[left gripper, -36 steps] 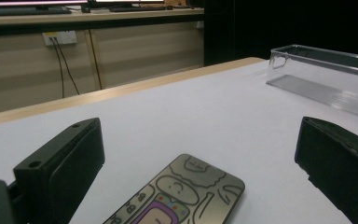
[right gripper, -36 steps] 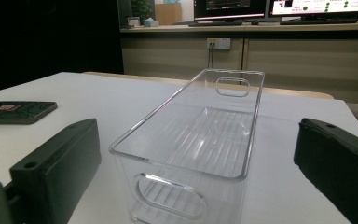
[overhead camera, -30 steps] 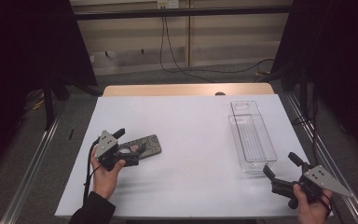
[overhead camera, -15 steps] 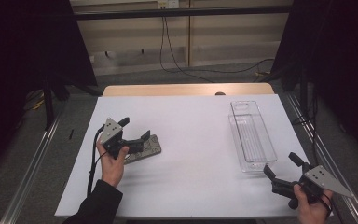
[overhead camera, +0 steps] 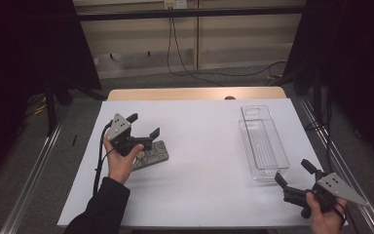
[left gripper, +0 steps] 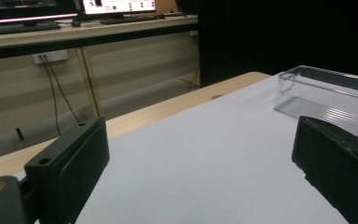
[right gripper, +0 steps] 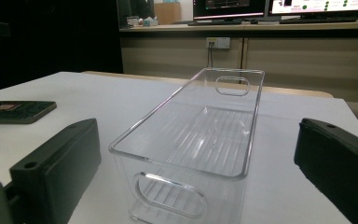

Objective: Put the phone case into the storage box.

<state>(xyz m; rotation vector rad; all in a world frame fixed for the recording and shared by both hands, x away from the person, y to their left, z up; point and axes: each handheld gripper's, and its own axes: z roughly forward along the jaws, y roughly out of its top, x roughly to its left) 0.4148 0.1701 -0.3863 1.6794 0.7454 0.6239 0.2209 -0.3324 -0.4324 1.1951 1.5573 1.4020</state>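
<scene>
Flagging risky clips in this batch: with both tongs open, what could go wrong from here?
The flat dark card lies flush on the white table cover, so the left tongs, open above it, may scrape or push it instead of gripping. The clear bin looks light; the open right tongs close by could nudge it.

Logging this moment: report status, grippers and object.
Left gripper open, above the phone. Right gripper open, near the empty bin. Nothing in the way.

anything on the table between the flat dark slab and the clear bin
Nothing visible. Between the flat dark slab under the left gripper and the clear bin lies only bare white table.
</scene>
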